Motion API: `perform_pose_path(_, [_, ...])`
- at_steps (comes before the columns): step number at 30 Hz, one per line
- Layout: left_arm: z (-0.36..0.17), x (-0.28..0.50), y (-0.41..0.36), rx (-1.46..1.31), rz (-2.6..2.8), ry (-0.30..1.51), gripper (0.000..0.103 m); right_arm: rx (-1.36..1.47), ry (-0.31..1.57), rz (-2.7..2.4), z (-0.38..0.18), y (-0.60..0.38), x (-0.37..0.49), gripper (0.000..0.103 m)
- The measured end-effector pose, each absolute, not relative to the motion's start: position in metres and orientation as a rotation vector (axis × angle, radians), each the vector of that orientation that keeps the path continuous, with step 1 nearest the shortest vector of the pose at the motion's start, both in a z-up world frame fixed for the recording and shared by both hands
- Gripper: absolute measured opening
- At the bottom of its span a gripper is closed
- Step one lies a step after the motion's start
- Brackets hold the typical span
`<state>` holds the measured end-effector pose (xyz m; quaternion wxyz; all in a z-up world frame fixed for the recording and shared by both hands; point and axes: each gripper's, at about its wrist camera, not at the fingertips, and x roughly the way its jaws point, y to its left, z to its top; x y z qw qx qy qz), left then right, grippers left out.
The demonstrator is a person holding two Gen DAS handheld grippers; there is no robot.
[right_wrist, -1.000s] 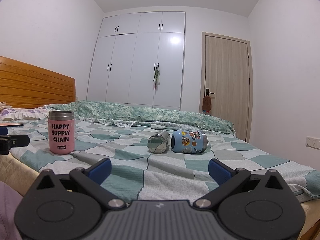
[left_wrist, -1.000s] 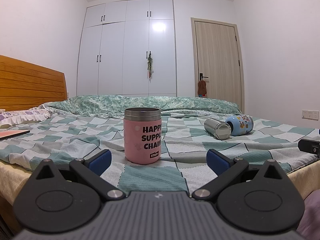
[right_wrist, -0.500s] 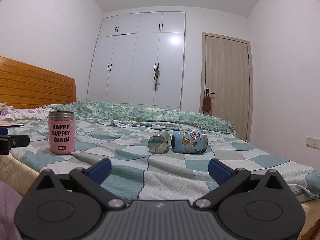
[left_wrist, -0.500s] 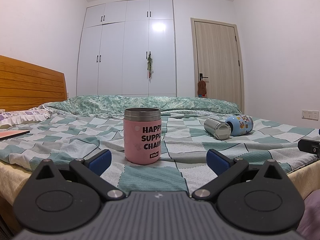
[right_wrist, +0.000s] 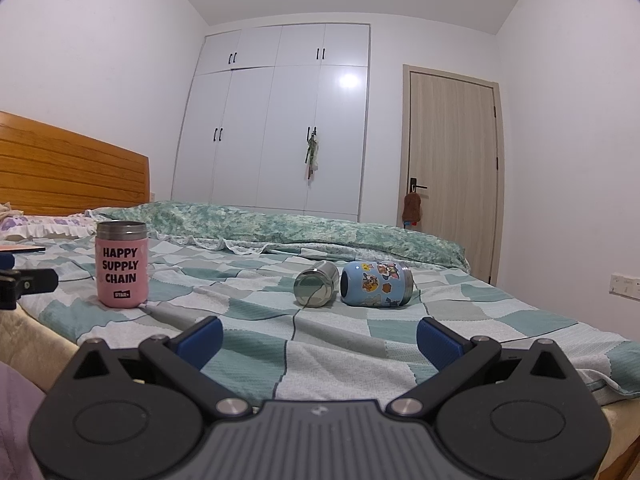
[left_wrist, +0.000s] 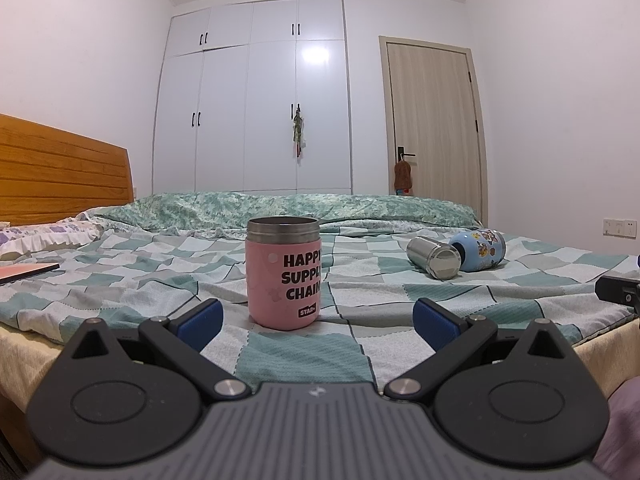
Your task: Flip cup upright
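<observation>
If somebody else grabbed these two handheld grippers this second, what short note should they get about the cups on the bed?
Left gripper: open, empty, facing the pink steel cup lettered HAPPY SUPPLY CHAIN, which stands upright on the checked green bedspread.
Right gripper: open, empty, facing two cups lying on their sides next to each other: the plain silver steel cup and the blue sticker-covered cup.
Done: pink cup is upright.
Left: silver and blue cups both need standing up. Neither gripper is touching anything yet.
</observation>
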<state>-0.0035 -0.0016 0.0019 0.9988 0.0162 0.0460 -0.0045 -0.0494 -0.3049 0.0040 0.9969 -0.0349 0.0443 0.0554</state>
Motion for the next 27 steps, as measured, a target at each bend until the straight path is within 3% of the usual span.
perform_pose_path(15, [0.012,-0.005,-0.028,0.142,-0.037,0.120,0.103,-0.032,0.184,0.149,0.016,-0.316,-0.036,0.103])
perform_pose_path(27, [0.063,0.114,-0.114,0.192,-0.181,0.233,0.103,-0.089,0.279,0.223,0.058,-0.361,0.081,0.103])
